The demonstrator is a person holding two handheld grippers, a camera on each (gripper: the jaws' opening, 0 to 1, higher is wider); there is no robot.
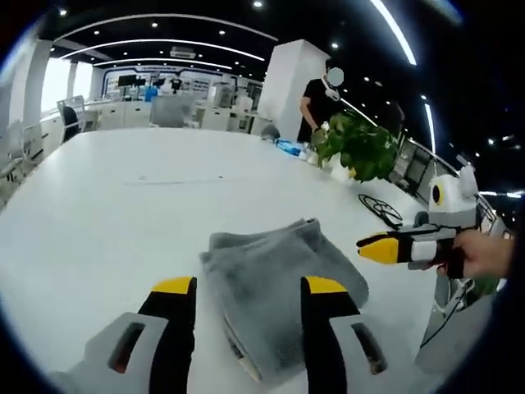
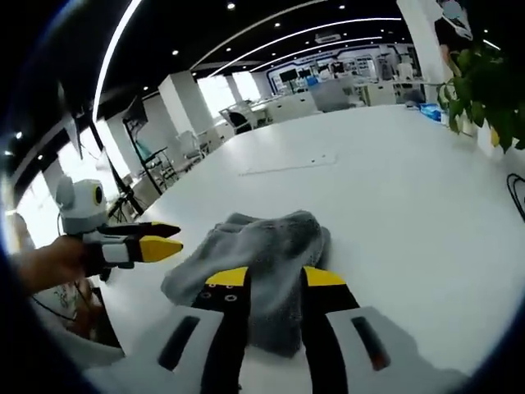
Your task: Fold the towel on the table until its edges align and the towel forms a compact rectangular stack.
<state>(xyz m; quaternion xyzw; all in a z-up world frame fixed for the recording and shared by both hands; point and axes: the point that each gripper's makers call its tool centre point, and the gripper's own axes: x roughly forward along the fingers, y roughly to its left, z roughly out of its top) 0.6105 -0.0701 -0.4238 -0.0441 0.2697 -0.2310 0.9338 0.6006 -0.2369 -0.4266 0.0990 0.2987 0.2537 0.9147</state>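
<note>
Towel (image 1: pixel 279 283) lies folded, beneath both grippers' open jaws.

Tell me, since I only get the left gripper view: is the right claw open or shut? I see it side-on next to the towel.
Observer: Open. In the right gripper view the right claw has its jaws spread, with the grey towel between them.
Operator: Is it gripping the towel?
Observer: The jaws stand apart on either side of the towel's near end and are not closed on it. I cannot tell whether they touch it.
Operator: And how does my own claw sit, seen from there?
Observer: The left claw, held in a hand, points at the towel's side. A strip of white table appears to show between its tips and the cloth.
</note>
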